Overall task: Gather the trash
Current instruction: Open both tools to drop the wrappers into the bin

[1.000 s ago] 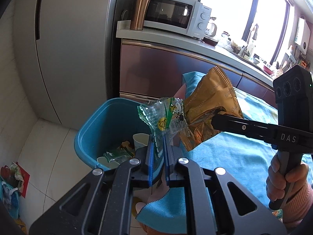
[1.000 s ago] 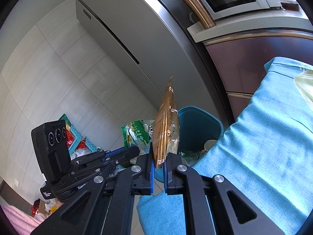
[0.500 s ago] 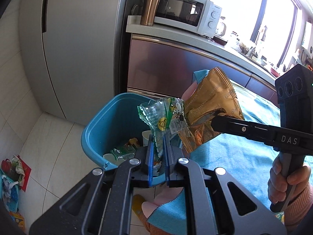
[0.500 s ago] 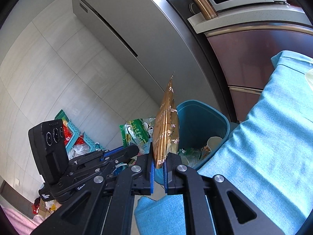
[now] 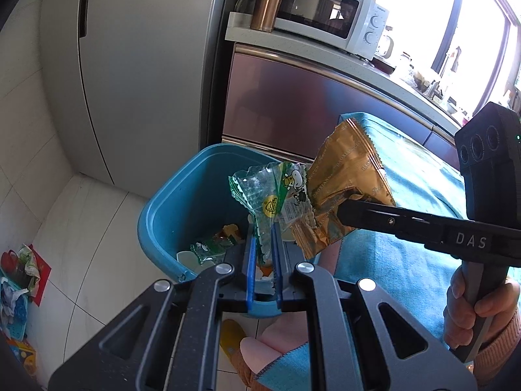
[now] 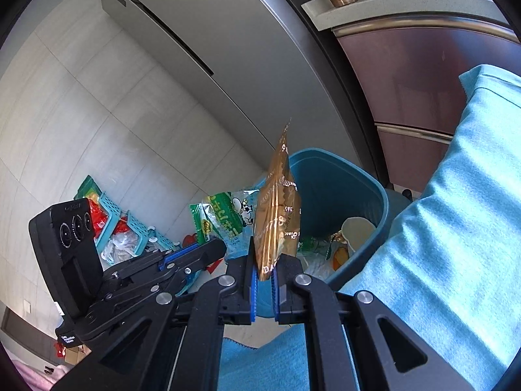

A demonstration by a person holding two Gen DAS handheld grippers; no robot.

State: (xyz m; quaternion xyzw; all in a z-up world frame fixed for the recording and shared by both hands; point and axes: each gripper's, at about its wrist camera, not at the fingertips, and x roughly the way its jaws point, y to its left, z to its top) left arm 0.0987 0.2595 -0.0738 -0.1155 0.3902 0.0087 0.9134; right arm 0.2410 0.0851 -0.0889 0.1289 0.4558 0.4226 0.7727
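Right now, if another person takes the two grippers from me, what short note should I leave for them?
Left gripper: shut on the clear green wrapper, held above the blue bin.
Right gripper: shut on the gold snack bag, held upright beside the bin's near rim, close to the blue cloth.
Done: both pieces are picked up and brought to the bin; the bin already holds a cup and some wrappers.
Left: open the fingers over the bin to drop each piece. The gold bag may need to go a little further over the opening first.
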